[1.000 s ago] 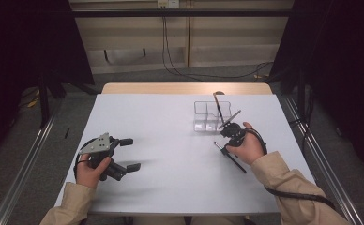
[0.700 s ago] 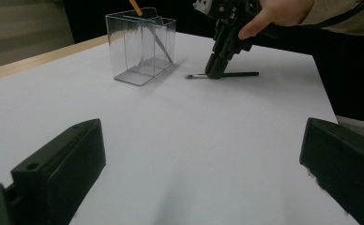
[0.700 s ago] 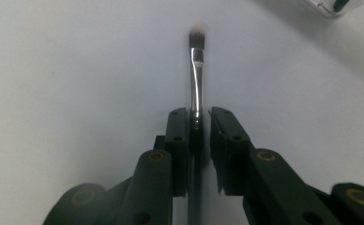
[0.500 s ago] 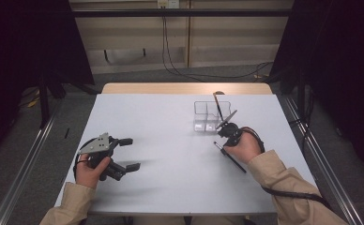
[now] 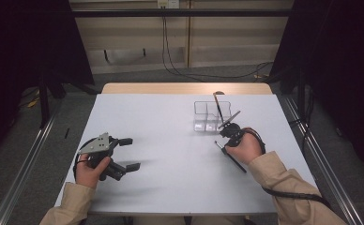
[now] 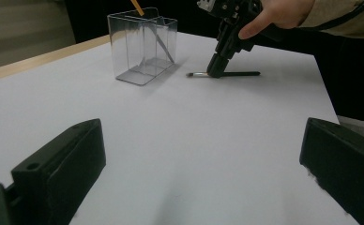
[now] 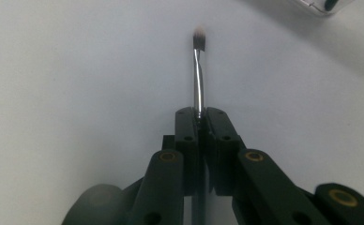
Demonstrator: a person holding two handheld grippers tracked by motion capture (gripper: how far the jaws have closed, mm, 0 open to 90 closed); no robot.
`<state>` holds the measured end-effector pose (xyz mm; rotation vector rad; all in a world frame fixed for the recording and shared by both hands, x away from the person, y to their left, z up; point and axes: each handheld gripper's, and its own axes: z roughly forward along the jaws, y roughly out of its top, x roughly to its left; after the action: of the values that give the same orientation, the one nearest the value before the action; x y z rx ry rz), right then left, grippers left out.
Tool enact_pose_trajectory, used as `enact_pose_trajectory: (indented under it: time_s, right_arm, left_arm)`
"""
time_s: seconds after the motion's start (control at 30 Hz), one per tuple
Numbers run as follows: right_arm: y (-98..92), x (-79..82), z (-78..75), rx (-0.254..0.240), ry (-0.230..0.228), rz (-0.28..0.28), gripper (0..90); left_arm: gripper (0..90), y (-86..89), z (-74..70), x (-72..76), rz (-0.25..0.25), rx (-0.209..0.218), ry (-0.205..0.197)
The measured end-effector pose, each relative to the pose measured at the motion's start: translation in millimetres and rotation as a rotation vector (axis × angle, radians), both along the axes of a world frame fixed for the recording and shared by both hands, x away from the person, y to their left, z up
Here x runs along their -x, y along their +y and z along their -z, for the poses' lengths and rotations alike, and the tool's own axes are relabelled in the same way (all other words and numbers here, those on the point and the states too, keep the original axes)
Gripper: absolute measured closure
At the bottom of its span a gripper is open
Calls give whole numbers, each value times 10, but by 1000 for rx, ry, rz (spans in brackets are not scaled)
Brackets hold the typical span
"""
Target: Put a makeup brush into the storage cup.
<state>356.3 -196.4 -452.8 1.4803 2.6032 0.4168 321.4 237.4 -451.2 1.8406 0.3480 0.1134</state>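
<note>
Nearest the person, at the lower left of the high view, the left gripper point(image 5: 126, 153) rests on the white table point(image 5: 170, 187) in the left hand point(image 5: 93, 166). Its jaws stand wide apart with only bare tabletop between them (its own view shows the two black jaws far out at either side). It holds nothing.

Further in and to the right, the right gripper point(image 5: 223, 143) points down at the table from the right hand point(image 5: 246, 147). Earlier frames are on hand, and its jaws have just been closing. In the right gripper view they are now pressed together on the makeup brush point(image 7: 198, 82), clamping the silver ferrule, so the bristle tip sticks out ahead of the jaws over the table. Seen from the left gripper view, the brush point(image 6: 227, 74) lies flat on the surface, its dark handle running out past the gripper on one side and its tip on the other.

Just beyond the right gripper stands the clear plastic organizer point(image 5: 203, 115), upright and divided into compartments. One long brush with a wooden handle point(image 5: 217, 105) leans inside it, though which compartment it sits in is hard to tell. The organizer and the gripped brush lie near each other but apart.

Past the table's far wooden edge point(image 5: 185, 88), cables point(image 5: 185, 70) trail across the floor.
</note>
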Motion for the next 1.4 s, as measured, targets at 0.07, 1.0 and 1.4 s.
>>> enact_pose_trajectory:
  time_s: [0.07, 1.0, 1.4]
  right_arm:
    - [-23, -2, -1, -16, 3, 4, 846]
    - [-180, 133, -214, -293, -261, 44, 846]
    - [-237, 183, -267, -389, -377, 53, 846]
  left_arm:
    - [5, 5, -4, 0, 1, 0, -4]
    - [5, 10, -14, 5, -6, 0, -2]
    - [5, 7, -12, 9, -8, 5, 3]
